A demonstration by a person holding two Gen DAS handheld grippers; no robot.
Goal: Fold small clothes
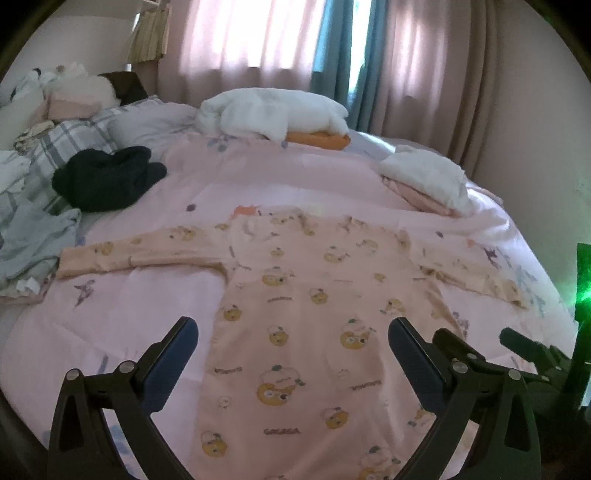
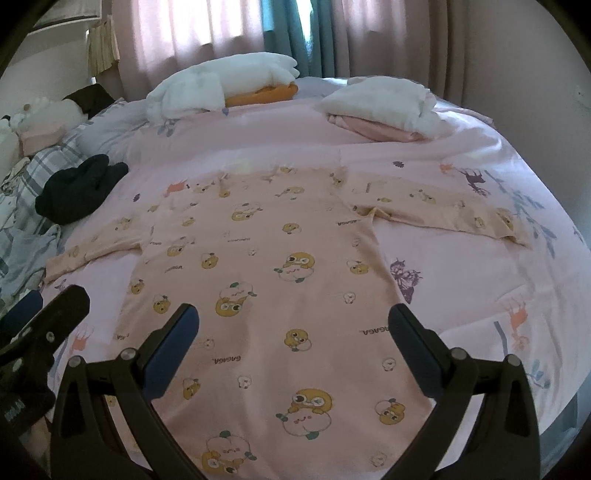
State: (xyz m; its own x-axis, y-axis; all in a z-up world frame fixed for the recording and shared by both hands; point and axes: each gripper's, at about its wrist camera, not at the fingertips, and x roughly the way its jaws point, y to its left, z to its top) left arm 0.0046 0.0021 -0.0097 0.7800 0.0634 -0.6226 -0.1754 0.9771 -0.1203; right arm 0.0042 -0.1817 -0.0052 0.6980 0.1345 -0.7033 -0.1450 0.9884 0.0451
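- A small pink long-sleeved top printed with yellow cartoon chicks and peaches [image 1: 295, 314] [image 2: 258, 295] lies flat on the bed, spread open with both sleeves stretched out sideways and its hem towards the cameras.
- The left claw [image 1: 293, 354] hangs above the lower body of the top, its two dark fingers with blue pads [image 1: 177, 354] spread wide apart and holding nothing.
- The right claw [image 2: 295, 347] hangs likewise above the lower part of the top, fingers wide apart and empty; in the left wrist view it shows at the right edge [image 1: 524, 343], just beside the left one.
- Under the top is a pale pink bedsheet with printed deer, butterflies and leaves [image 1: 258, 173] [image 2: 461, 266].
- A crumpled black garment [image 1: 107, 177] [image 2: 77, 188] lies on the sheet beyond the top's left sleeve, apart from it.
- A folded pile, white cloth over pink [image 1: 424, 177] [image 2: 380, 107], rests beyond the right sleeve.
- Farther back, a fluffy white bundle on an orange item [image 1: 273, 110] [image 2: 229, 81] sits near the bed's far edge.
- A grey checked pillow [image 1: 66, 140] and loose pale clothes lie at the left.
- Pink and teal curtains [image 1: 332, 40] [image 2: 284, 26] hang behind the bed.
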